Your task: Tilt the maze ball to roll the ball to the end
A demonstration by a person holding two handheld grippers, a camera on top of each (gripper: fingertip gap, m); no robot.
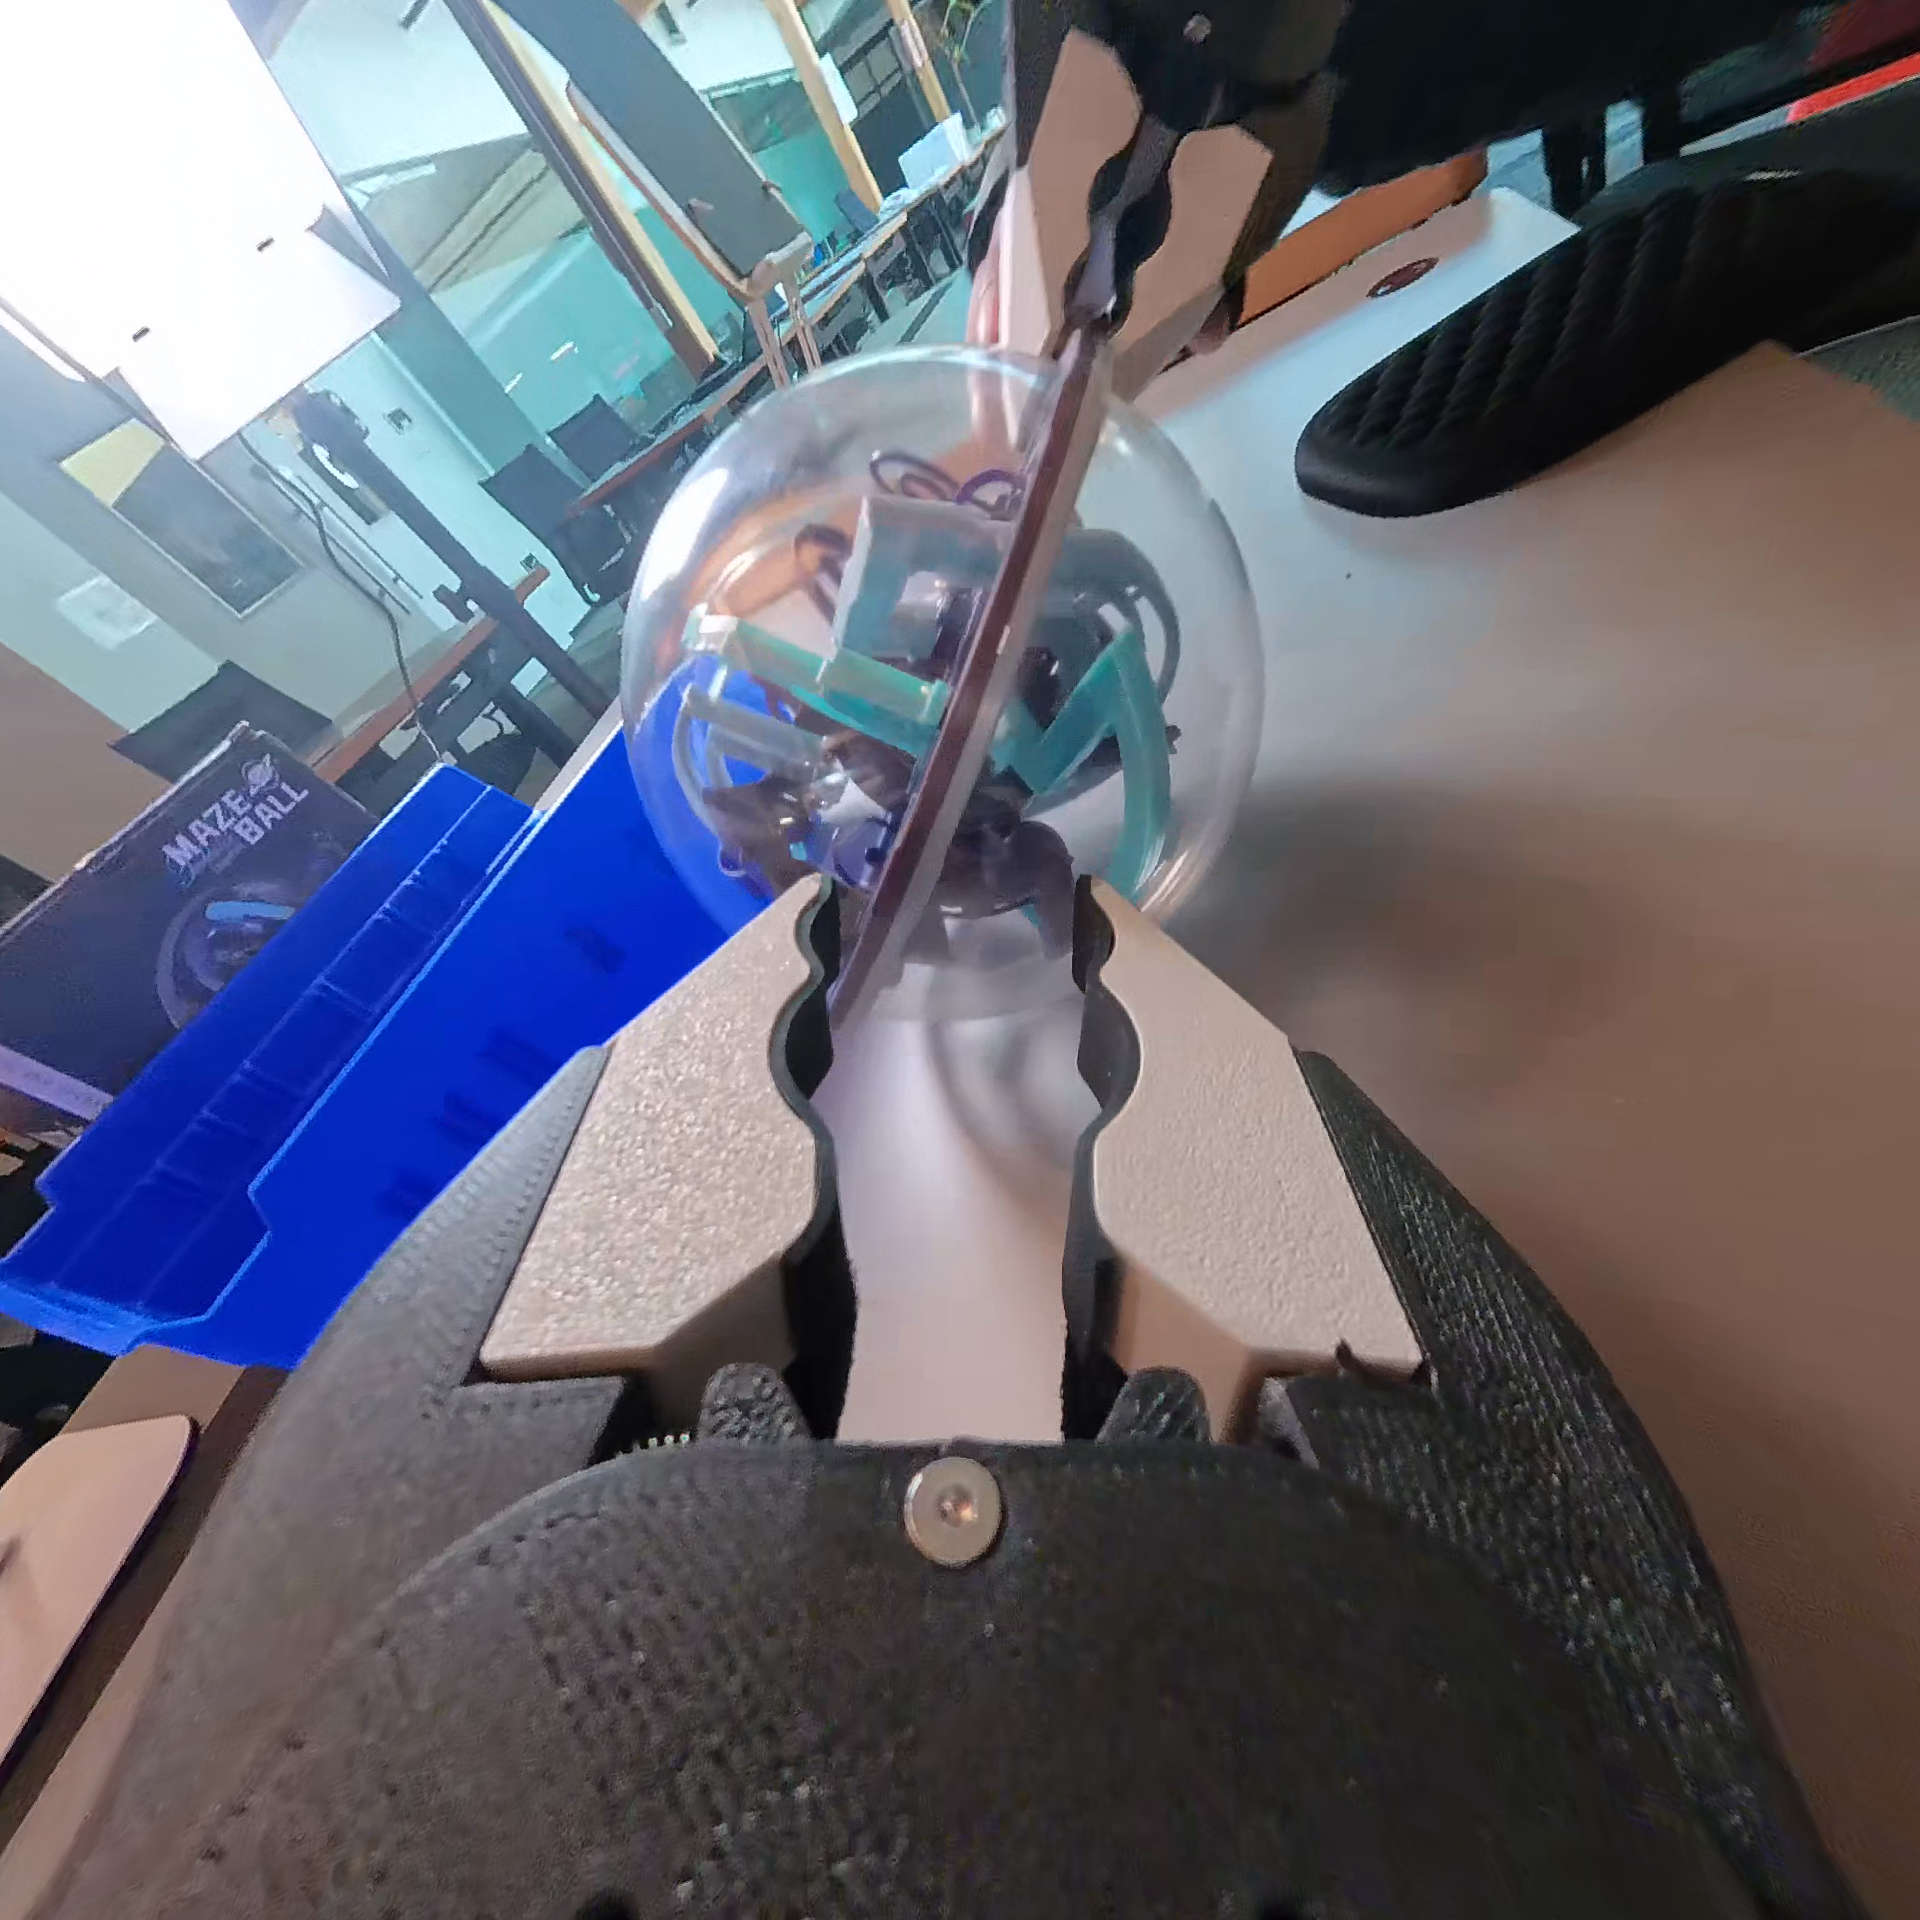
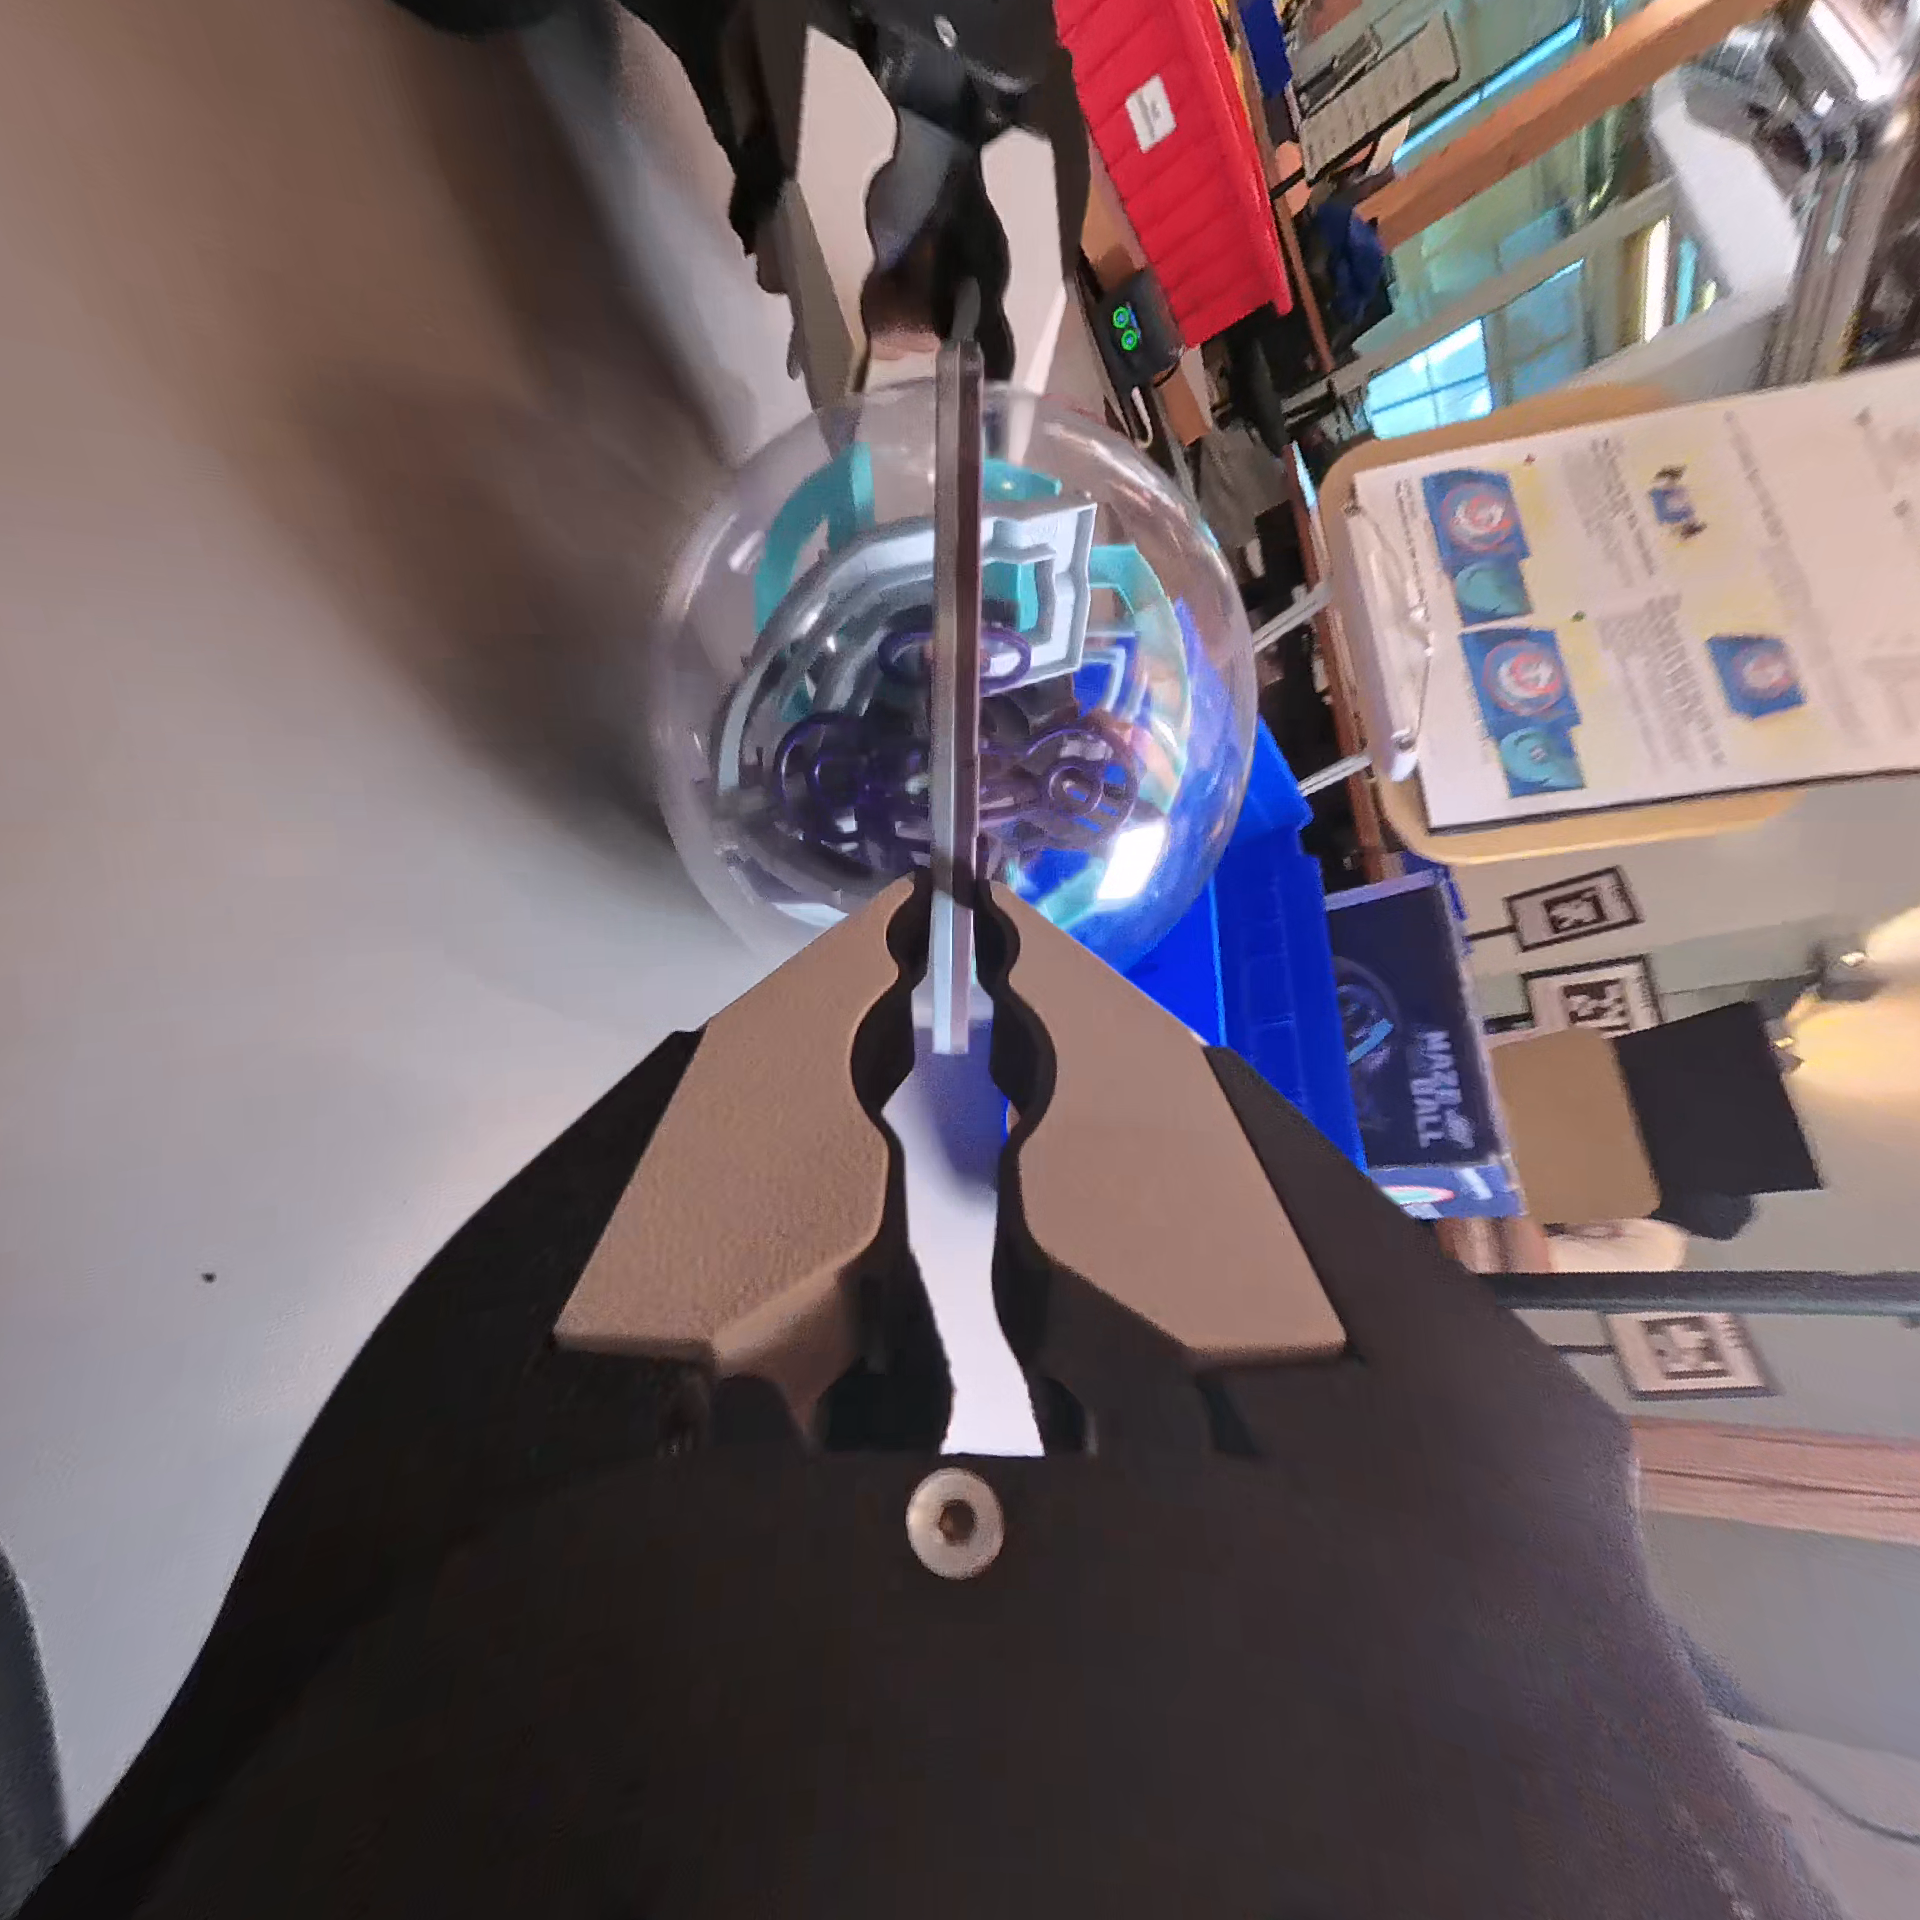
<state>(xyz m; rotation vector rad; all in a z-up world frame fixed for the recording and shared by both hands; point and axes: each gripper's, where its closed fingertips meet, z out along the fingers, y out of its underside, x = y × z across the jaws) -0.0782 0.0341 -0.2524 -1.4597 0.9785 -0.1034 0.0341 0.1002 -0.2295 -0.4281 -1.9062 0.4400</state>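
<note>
**Maze ball held between two grippers**

The right gripper's [image 2: 948, 914] fingers pinch the maze ball's [image 2: 951, 665] dark flat rim. The left gripper's [image 1: 951, 914] fingers stand wider, the rim against one finger. The ball hangs above the pale surface [image 1: 1558, 831], a blue bin [image 1: 343, 1091] just beyond.

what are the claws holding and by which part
Both hold the maze ball by its flat ring: the right claw pinches one edge, the left claw the opposite edge.

bright daylight, window [image 1: 125, 156] blown out | soft shadow on tabletop [image 1: 1403, 831] | glare on maze ball [image 2: 951, 665] | motion blur, background soft | fisheye warp at edges
</note>
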